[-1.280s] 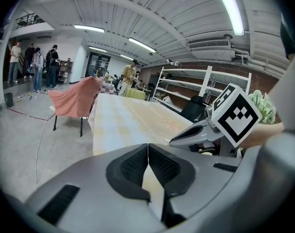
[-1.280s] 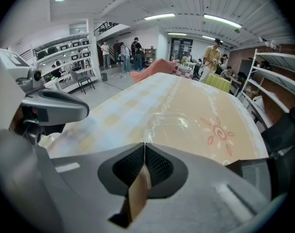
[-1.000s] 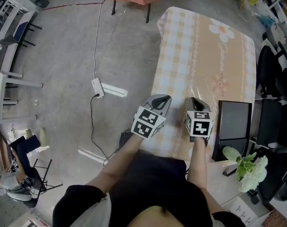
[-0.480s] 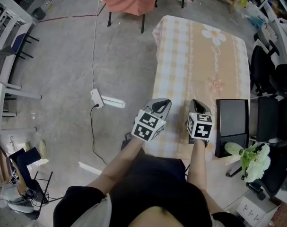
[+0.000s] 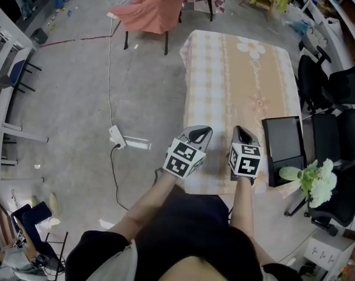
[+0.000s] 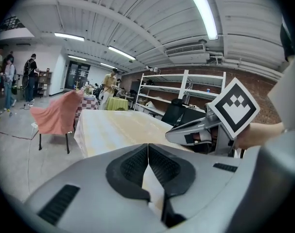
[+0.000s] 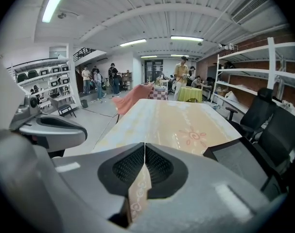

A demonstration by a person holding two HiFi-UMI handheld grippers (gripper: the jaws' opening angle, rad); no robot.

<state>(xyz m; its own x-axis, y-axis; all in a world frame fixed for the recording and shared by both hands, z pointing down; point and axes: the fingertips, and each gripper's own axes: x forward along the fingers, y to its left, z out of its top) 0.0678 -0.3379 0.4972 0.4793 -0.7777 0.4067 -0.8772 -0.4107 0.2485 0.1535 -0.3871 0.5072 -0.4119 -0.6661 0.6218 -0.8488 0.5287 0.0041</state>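
We held the left claw (image 6: 147, 153) and the right claw (image 7: 144, 153) side by side, each shut tight on the near hem of the tablecloth (image 5: 224, 57). The cloth lay spread over the desk (image 5: 256, 101), so we judged the paired grip kept that edge even. Compared with a second earlier, both claws pointed higher and the desk sat farther away.

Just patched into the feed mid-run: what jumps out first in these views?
The left gripper and right gripper stand out first, side by side at the near edge of the long checked tablecloth. Their fingers are shut, and a strip of the cloth shows between each pair. Beyond the cloth's far end stands a chair draped in pink fabric, and a white flower bunch sits low at the right.
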